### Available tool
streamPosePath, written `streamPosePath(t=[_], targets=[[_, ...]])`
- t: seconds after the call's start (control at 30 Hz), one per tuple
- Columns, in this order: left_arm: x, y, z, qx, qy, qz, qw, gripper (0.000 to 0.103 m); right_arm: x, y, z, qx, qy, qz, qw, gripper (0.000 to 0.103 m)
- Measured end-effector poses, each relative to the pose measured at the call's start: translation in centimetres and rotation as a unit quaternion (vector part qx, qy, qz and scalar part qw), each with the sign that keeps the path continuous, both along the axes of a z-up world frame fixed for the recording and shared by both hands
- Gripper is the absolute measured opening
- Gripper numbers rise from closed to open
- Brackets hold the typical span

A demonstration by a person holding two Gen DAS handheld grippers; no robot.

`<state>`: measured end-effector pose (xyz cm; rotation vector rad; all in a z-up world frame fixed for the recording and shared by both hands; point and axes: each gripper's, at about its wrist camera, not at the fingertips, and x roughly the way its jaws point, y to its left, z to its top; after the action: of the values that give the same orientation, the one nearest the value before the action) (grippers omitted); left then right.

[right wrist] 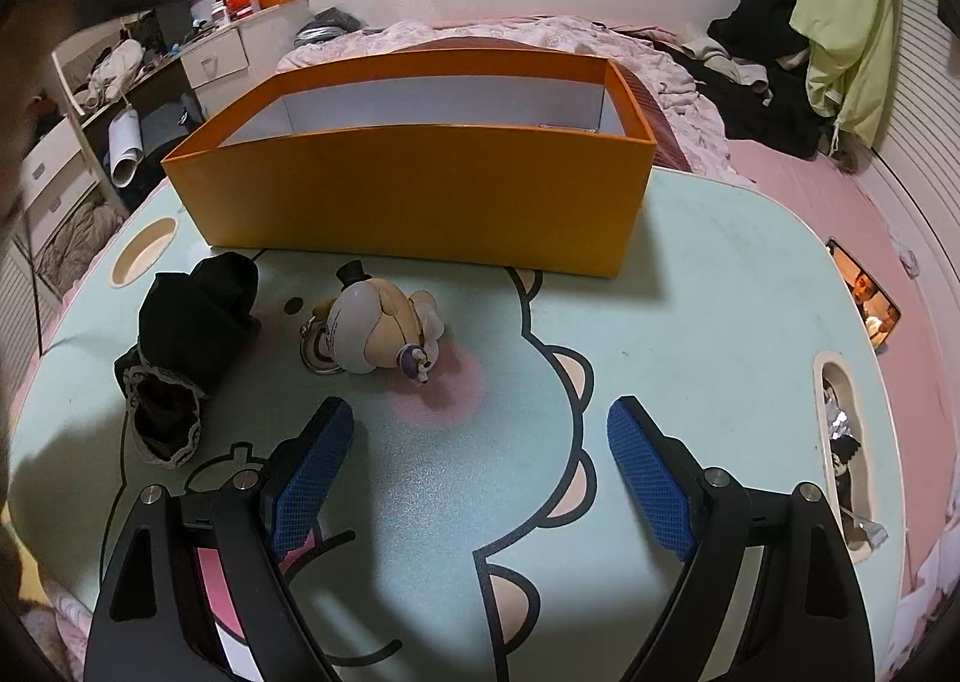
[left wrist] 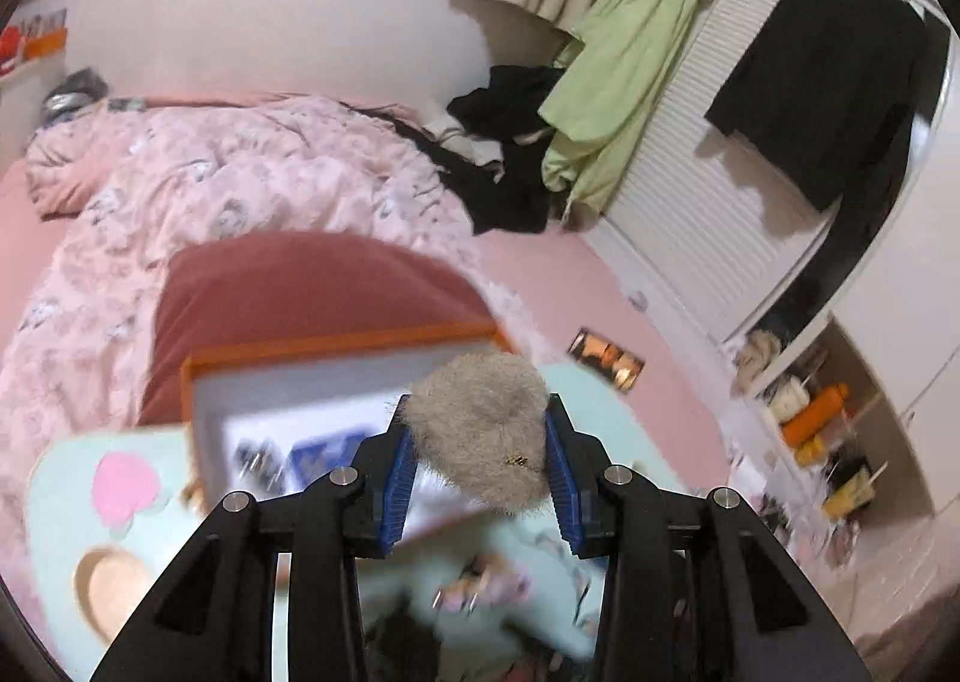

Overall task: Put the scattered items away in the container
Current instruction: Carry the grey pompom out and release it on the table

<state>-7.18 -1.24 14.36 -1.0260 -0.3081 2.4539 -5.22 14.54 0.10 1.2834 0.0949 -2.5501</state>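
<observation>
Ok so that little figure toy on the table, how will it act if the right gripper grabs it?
The figure looks rounded and glossy, so it may roll or slip between the pads. It seems hard, probably light. Its keyring would likely dangle, and the small hat may be fragile.

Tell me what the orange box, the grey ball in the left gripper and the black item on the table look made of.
Orange box: likely matte cardboard, thin flat walls, white inside.
Grey ball: fur or fluff, loose hairs at its edge.
Black item: soft fabric, crumpled, lace-trimmed.
</observation>
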Motion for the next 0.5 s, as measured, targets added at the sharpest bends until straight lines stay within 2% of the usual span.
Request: streamPosePath(t=[0.17,0.3,0.33,0.4,0.5], targets=[[2.9,-1.6,-4.3,-0.03,-0.044,0.039,0.9978,0.038,0.1,-0.1,-0.1,0.003,0.0,0.0,1.0,0.087],[4.5,-4.1,-8.0,-0.069,-0.067,0.128,0.9871,0.038,0.1,0.0,-0.1,0.007,0.0,0.0,1.0,0.087],[4.7,-4.6,-8.8,-0.066,-0.077,0.14,0.985,0.038,0.1,0.1,-0.1,0.007,0.0,0.0,1.0,0.087],[5.1,-5.1,-10.1,-0.051,-0.091,0.146,0.9837,0.038,0.1,0.1,-0.1,0.01,0.0,-0.001,1.0,0.087],[5.8,-3.3,-11.1,-0.077,-0.087,0.133,0.9843,0.038,0.2,0.0,-0.1,0.014,0.0,-0.001,1.0,0.087]])
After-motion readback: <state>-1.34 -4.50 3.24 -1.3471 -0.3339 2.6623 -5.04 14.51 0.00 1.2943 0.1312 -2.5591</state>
